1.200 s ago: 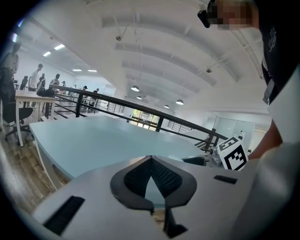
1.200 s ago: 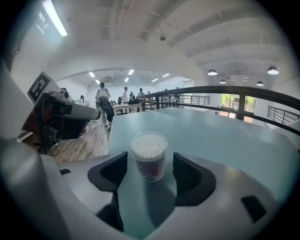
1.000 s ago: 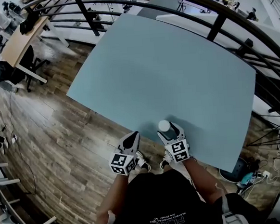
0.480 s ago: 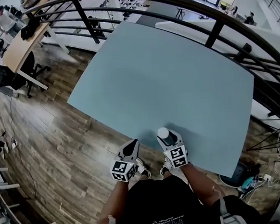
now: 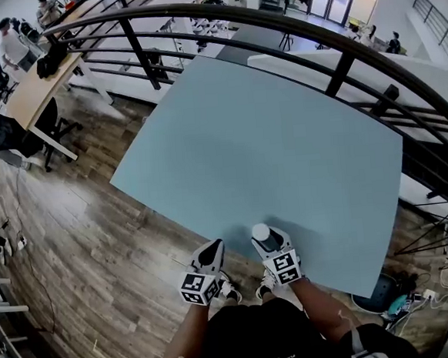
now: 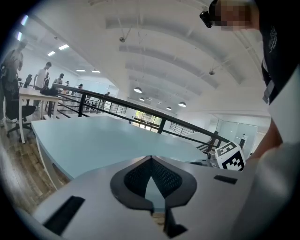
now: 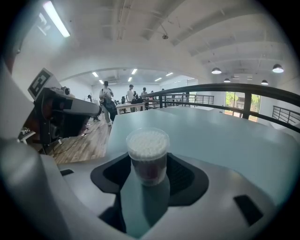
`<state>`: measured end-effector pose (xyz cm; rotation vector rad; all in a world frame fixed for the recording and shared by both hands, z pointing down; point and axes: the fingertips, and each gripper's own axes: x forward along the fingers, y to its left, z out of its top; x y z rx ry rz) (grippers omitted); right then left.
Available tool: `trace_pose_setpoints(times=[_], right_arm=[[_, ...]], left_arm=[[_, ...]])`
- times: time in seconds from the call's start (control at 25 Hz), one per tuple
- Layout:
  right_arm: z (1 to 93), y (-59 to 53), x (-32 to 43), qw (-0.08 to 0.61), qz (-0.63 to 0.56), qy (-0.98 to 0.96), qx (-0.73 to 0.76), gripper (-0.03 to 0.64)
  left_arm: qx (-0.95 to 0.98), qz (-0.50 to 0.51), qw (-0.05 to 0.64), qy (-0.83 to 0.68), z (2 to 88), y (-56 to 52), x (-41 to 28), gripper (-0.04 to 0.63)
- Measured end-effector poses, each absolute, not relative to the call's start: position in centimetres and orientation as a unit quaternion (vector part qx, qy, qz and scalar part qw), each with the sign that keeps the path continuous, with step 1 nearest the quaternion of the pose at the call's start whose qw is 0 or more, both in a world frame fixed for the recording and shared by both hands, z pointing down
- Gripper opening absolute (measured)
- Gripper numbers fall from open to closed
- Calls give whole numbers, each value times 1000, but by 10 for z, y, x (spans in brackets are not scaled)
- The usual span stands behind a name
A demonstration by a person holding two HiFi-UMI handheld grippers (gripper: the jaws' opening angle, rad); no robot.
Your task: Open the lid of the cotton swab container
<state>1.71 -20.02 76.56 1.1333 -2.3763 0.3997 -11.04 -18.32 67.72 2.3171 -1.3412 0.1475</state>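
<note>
The cotton swab container (image 5: 260,231) is a small clear round tub with its lid on. It stands near the front edge of the pale blue table (image 5: 267,140). In the right gripper view the tub (image 7: 147,152) sits upright between the two dark pads, white swab tips showing through the top. My right gripper (image 5: 263,239) has just been closing and its pads now rest against the tub's sides. My left gripper (image 5: 212,249) hangs shut and empty left of it, off the table's edge over the floor; its jaws (image 6: 151,164) meet at the tips.
A black railing (image 5: 339,72) curves round the table's far side. Wooden floor (image 5: 98,246) lies to the left, with desks and people (image 5: 22,67) far off. The left gripper (image 7: 65,115) shows at the left of the right gripper view.
The head camera has tilted, so the table and grippers sit lower in the picture. The right gripper's jaws have drawn in around the tub. The left gripper stays shut beside it.
</note>
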Motion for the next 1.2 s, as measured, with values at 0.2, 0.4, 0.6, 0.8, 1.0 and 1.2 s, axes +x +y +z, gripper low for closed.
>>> trace_pose_setpoints(times=[0.2,0.4,0.6,0.8,1.0,1.2], right_arm=[[754,-202,15,230,141,-871,410,249],[733,-206,3,218,124,-883,396,249],[719,-209,0,209,116,-888,393,249],[699,-215,-3,196,104,-892,395,249],[672,-221,-4,183,92,-891,405,249],[654,-231,-2,172,83,-890,415,249]], left_arm=[[841,48,225,-490,671,-189,-109,12],[841,31,233,-487,668,-192,-111,12],[841,27,226,-490,661,-196,-115,12],[843,24,217,-491,652,-202,-119,12],[849,17,203,-488,636,-207,-121,12],[857,11,188,-479,618,-215,-118,12]])
